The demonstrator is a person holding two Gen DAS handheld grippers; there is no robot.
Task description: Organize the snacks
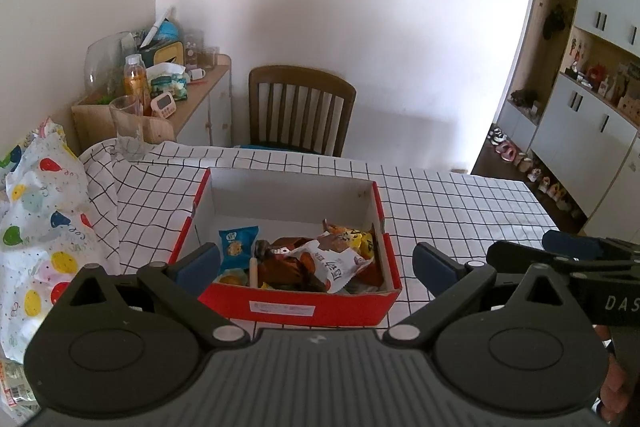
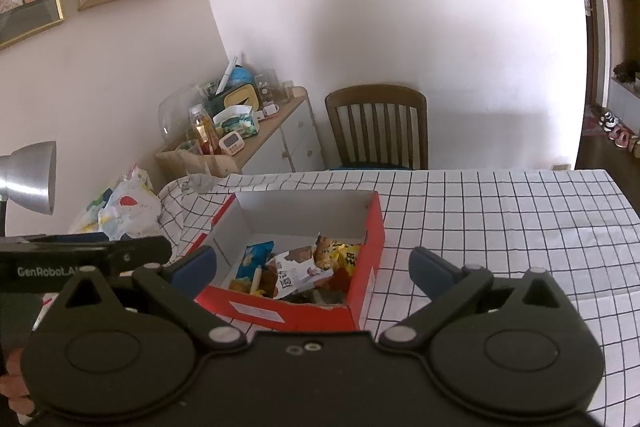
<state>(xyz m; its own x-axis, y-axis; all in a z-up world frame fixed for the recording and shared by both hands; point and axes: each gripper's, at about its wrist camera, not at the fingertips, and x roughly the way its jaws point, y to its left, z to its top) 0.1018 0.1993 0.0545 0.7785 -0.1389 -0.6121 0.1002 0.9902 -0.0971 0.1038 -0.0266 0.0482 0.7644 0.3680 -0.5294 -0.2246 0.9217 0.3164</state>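
Both tools, left tool [image 1: 316, 259] and right tool [image 2: 312, 263], hang wide and empty above the red box [image 1: 320, 309] on the surface [image 2: 500, 211]. The snacks [image 1: 304, 259] are piled loosely inside, so a careless pinch could snag two wrappers or shove the light box.

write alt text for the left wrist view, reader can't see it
An open left gripper hovers over a red box of snack packets on a grid-patterned tablecloth. A balloon-print bag lies left; a wooden chair stands behind.
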